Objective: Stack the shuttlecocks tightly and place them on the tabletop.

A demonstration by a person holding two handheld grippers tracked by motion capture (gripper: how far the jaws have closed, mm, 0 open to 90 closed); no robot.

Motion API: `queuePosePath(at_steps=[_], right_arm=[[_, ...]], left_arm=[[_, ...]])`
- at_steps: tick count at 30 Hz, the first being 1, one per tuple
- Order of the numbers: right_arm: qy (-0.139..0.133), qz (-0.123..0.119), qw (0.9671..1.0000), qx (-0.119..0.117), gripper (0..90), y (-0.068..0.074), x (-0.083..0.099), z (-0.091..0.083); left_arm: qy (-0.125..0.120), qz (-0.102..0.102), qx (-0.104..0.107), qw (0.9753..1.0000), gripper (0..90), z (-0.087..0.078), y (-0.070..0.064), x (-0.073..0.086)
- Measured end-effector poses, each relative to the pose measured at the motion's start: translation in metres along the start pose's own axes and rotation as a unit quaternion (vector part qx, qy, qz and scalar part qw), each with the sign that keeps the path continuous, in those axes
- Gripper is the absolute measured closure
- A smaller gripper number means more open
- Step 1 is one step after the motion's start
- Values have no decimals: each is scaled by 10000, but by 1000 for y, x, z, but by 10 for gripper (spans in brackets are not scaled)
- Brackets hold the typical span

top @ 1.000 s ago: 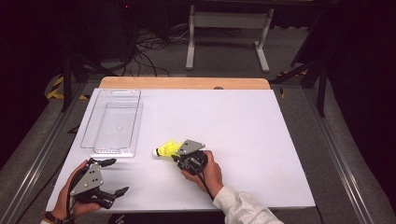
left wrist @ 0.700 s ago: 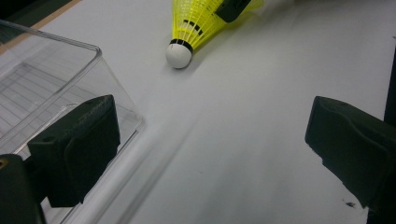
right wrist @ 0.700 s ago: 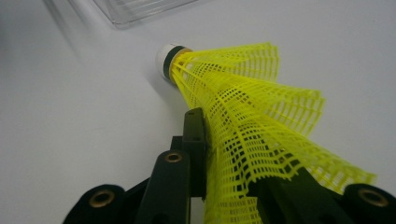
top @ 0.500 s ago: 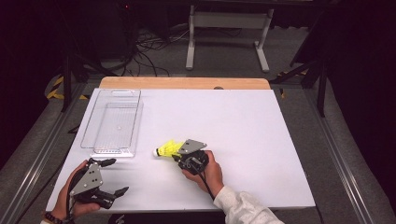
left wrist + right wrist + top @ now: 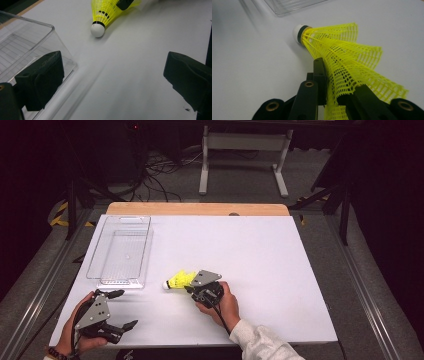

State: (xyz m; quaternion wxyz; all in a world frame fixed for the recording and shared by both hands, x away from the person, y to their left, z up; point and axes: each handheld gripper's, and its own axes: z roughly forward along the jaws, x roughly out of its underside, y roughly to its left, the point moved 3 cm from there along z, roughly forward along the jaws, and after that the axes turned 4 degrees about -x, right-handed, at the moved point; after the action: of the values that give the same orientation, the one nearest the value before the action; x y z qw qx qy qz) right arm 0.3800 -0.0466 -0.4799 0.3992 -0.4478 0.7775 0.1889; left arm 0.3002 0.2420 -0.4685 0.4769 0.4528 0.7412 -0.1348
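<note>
Black tool (image 5: pixel 188 285), grey plate; white sleeve (image 5: pixel 260 342)

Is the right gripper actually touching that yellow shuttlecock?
Touching. In the right gripper view, the right gripper has its jaws shut on the mesh skirt of the shuttlecock, creasing it between them.

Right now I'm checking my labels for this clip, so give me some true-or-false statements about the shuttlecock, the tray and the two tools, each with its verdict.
1. The right tool is shut on the shuttlecock skirt. True.
2. The shuttlecock lies inside the tray. False: it is on the table, beside the tray.
3. The left tool is open and holds nothing. True.
4. The shuttlecock is red. False: it is yellow with a white cork.
5. The tray is full of shuttlecocks. False: it has none in it.
</note>
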Motion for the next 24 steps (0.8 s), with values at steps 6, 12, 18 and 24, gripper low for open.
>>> queuePosePath(at_steps=[6,12,18,24], right_arm=[[-49,23,10000,13,843,-1,-1,-2],[-106,24,9999,29,878,-3,-1,-5],[-107,45,9999,32,879,-4,-1,-6],[-159,50,9998,66,878,-6,-1,-9]], left_arm=[[-7,1,-3,10000,40,0,0,0],[-16,10,-7,10000,41,-1,0,0],[-10,11,-7,10000,40,-1,0,0],[-4,6,-12,10000,40,-1,0,0]])
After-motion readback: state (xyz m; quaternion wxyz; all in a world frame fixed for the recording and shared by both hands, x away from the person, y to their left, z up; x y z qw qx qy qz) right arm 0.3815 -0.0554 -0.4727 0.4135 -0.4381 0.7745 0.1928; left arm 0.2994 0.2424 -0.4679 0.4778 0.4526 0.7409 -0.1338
